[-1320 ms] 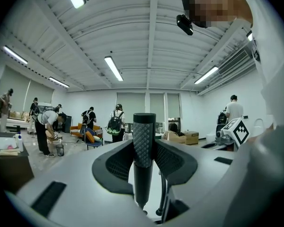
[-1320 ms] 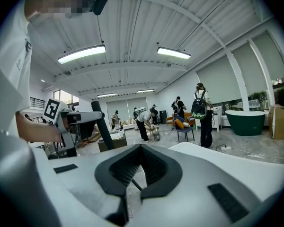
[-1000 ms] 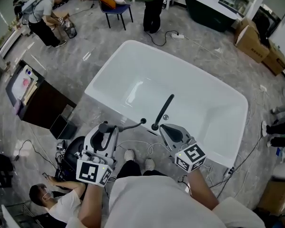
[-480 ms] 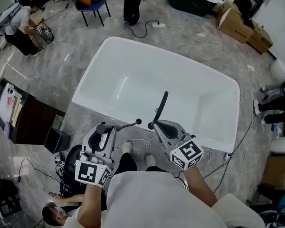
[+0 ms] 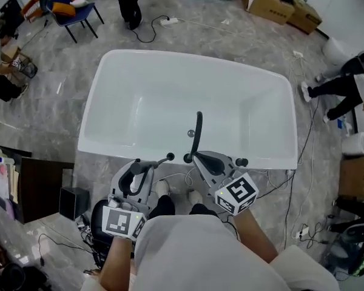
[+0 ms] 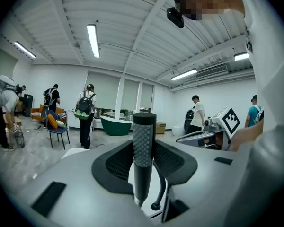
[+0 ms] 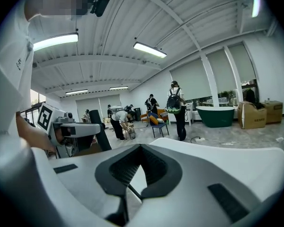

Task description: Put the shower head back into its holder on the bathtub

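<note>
The black, stick-shaped shower head (image 5: 157, 161) lies crosswise in my left gripper (image 5: 139, 166), just short of the white bathtub's near rim (image 5: 109, 153). In the left gripper view its knurled handle (image 6: 144, 145) stands upright between the pads, and the left gripper (image 6: 144, 162) is shut on it. My right gripper (image 5: 198, 158) is to the right, its tip beside the base of the black curved faucet spout (image 5: 197, 132). The right gripper (image 7: 139, 171) has its pads together with nothing between them. A black knob (image 5: 241, 162) sits on the rim further right.
Cables and a hose (image 5: 173, 177) loop on the floor by my feet. A dark cabinet (image 5: 24, 183) stands at the left. People (image 5: 340, 86) and cardboard boxes (image 5: 279, 5) are beyond the tub, and a chair (image 5: 70, 11) is at the far left.
The tub's near rim has come closer to both grippers. The right gripper's tip now lies by the faucet base. The left gripper has kept its hold on the shower head.
</note>
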Tool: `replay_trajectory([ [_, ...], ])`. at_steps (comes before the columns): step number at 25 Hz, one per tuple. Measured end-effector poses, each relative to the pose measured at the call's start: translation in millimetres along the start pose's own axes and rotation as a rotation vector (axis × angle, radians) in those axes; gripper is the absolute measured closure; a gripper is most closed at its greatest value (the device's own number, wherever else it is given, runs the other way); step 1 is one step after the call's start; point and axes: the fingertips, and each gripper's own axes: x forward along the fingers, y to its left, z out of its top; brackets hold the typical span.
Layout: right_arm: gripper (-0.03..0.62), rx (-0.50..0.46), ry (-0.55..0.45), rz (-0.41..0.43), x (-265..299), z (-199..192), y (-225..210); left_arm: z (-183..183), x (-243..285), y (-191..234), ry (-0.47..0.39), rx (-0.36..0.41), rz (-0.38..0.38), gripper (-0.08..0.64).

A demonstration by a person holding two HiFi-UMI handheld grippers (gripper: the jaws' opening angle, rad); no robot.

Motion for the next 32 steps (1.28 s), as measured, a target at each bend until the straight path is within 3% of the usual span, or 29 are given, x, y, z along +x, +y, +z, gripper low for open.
replay_trajectory([
  [7,0.577,0.038,0.033,-0.084,4.3,-13.5,-6.6,-21.6,29.3,1.0,0.053,0.006,-0.133,0.419],
  [14,0.577,0.060,0.071,-0.123,4.3,-29.7,-8.3,-53.8,50.5,-5.0,0.124,0.010,-0.186,0.419],
  [21,0.577,0.075,0.090,-0.130,8.5,-44.9,-14.4,-88.1,64.3,-5.3,0.172,-0.003,-0.201,0.419],
  [32,0.577,0.124,0.127,-0.110,20.7,-85.9,-24.3,-123.4,75.4,3.4,0.209,-0.022,-0.141,0.419],
])
